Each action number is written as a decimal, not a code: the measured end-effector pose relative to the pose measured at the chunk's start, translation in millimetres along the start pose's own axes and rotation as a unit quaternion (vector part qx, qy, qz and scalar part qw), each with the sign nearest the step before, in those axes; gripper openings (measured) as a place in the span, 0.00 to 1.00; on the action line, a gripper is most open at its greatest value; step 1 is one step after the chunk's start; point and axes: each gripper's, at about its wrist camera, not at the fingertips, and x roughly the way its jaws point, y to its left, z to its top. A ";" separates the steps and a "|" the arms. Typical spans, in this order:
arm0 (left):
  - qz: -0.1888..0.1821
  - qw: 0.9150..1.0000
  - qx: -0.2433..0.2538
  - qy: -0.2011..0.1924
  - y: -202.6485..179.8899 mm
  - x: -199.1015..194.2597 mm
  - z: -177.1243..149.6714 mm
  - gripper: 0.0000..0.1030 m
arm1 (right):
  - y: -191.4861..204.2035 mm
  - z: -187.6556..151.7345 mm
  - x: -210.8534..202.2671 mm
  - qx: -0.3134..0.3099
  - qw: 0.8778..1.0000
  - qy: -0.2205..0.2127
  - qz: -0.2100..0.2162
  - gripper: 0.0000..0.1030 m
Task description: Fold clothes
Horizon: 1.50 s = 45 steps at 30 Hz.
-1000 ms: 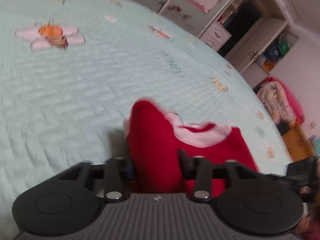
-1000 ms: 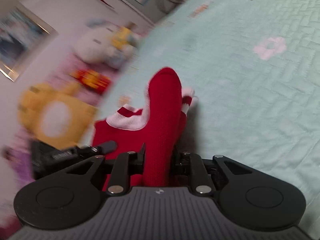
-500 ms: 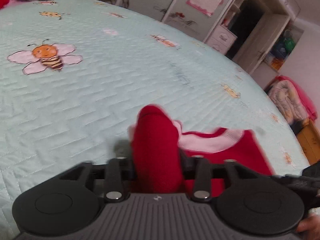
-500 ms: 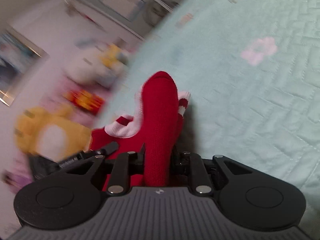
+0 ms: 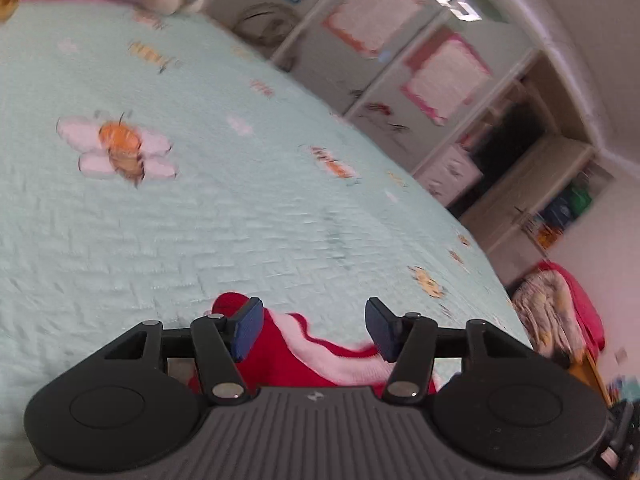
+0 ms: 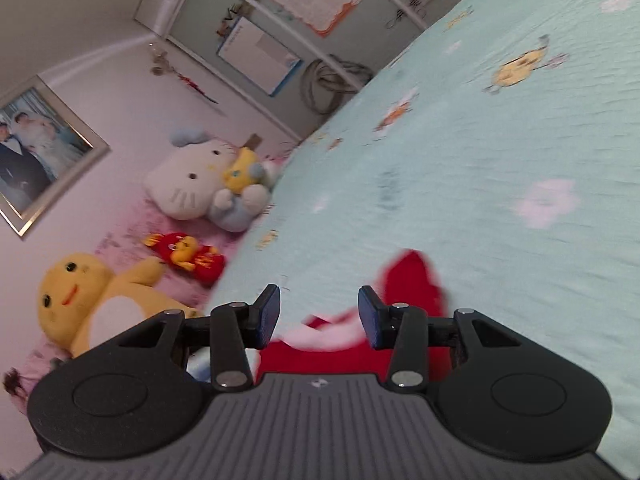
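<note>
Soft red knitted garment with white ribbed trim (image 5: 292,356) lying on the pale green quilted bed (image 5: 240,220). Left tongs (image 5: 312,330) open, empty; right tongs (image 6: 319,316) have just been opening, apparently released. Limp, light knit: grasp at edges or corners.

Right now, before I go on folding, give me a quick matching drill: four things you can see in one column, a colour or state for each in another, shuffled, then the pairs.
Things:
1. sweater
2. bedspread
3. left hand-held gripper
4. big plush toy

Colour or state:
A. yellow, lying past the bed's edge
B. open, nothing pinched
C. red with a white collar
D. pale green with bee prints

Pairs: 1-C, 2-D, 3-B, 4-A
</note>
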 end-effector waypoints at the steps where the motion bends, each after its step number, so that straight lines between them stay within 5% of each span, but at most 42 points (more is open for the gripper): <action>1: 0.011 1.000 -0.007 0.003 8.1 12.1 -1.9 0.56 | -1.7 3.0 13.1 0.014 1.000 0.000 0.005 0.43; 2: 0.017 1.000 -0.011 0.001 15.3 17.2 -4.6 0.35 | -9.8 5.4 28.0 0.031 1.000 0.001 -0.006 0.42; 3: 0.022 1.000 -0.015 -0.003 22.2 20.3 -7.5 0.21 | -23.7 4.9 40.3 0.043 0.998 0.005 -0.034 0.41; 4: 0.028 0.999 -0.020 -0.007 29.1 23.3 -10.4 0.14 | -41.2 0.6 49.3 0.064 0.996 0.010 -0.057 0.30; 5: 0.033 0.999 -0.024 -0.011 36.0 26.4 -13.3 0.14 | -58.6 -3.6 58.4 0.084 0.993 0.015 -0.080 0.00; 8: 0.041 0.999 -0.015 -0.014 43.5 32.6 -14.5 0.13 | -93.1 -10.1 58.3 0.162 0.985 -0.003 -0.056 0.00; 15: 0.038 0.998 -0.033 -0.029 47.7 31.4 -22.3 0.05 | -104.9 -14.9 57.8 0.174 0.984 -0.023 -0.033 0.00; 19: 0.026 0.998 -0.059 -0.029 57.2 31.4 -25.1 0.06 | -105.0 -18.1 58.5 0.171 0.984 -0.032 -0.033 0.00; 24: 0.048 0.998 -0.025 -0.029 47.2 36.8 -25.3 0.06 | -91.1 -24.1 58.5 0.140 0.987 -0.049 -0.067 0.00; 32: 0.081 0.996 0.026 -0.003 30.2 35.8 -9.8 0.06 | -92.2 -26.0 50.4 0.139 0.987 -0.053 -0.063 0.00; 36: 0.090 0.995 0.024 -0.034 14.7 12.9 -0.2 0.06 | -88.8 -26.7 48.0 0.132 0.988 -0.053 -0.064 0.00; 37: 0.092 0.995 0.023 -0.043 10.7 7.0 2.1 0.15 | -88.3 -26.7 47.7 0.130 0.988 -0.054 -0.064 0.00; 41: 0.028 0.996 0.048 -0.073 -25.6 -2.5 10.9 0.26 | -89.1 -27.7 46.6 0.129 0.988 -0.055 -0.062 0.00; 45: -0.005 0.997 0.074 0.028 -23.3 50.0 2.3 0.29 | -92.9 -28.7 45.8 0.133 0.988 -0.055 -0.055 0.00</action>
